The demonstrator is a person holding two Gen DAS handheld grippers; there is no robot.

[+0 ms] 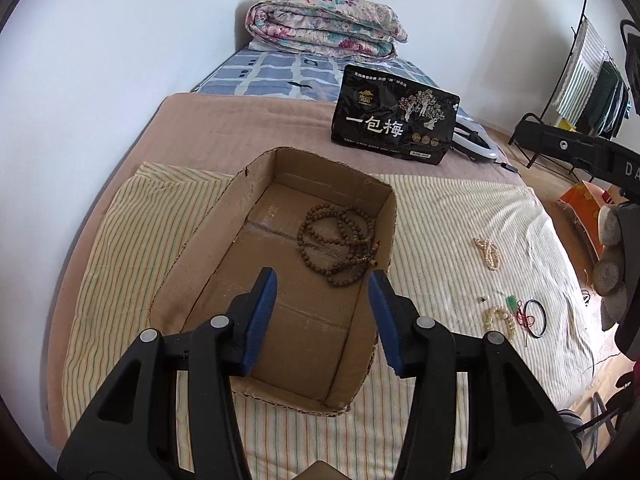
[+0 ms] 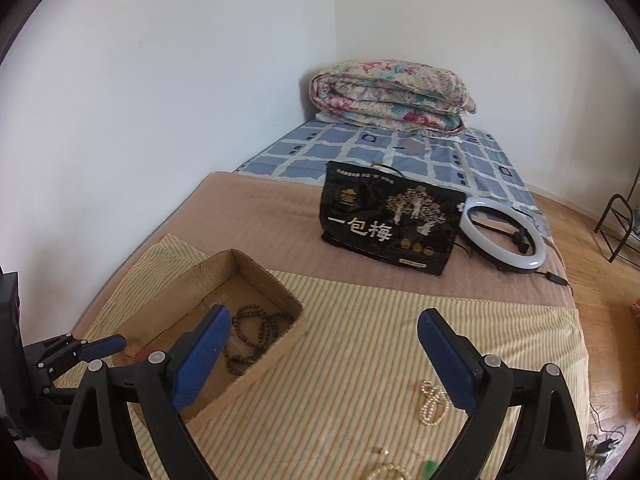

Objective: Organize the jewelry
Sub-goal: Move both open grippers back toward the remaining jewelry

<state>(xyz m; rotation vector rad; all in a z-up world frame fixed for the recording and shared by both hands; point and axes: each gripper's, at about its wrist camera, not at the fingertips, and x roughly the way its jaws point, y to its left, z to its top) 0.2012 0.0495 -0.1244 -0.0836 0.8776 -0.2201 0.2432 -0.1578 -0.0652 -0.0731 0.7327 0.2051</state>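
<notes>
Both claws hang empty over the bed: the right claw [image 2: 324, 344] spread wide, the left claw [image 1: 322, 300] half open above the cardboard box [image 1: 224, 240]. Brown wooden beads [image 1: 340, 244] coil inside it; pearl strands [image 1: 488, 252] lie on the striped cloth [image 1: 440, 216] toward the bed's right edge.

Our left hand-held gripper [image 1: 322, 288] has black plastic arms shaped like flat triangular frames with cut-out windows, joined by round silver pivot pins, and ends in blue textured pads [image 1: 262, 312]. Our right hand-held gripper [image 2: 324, 344] is built alike: black frames, silver pins, blue pads [image 2: 448, 360]. Seen from the left camera, its black body carries white letters.
</notes>
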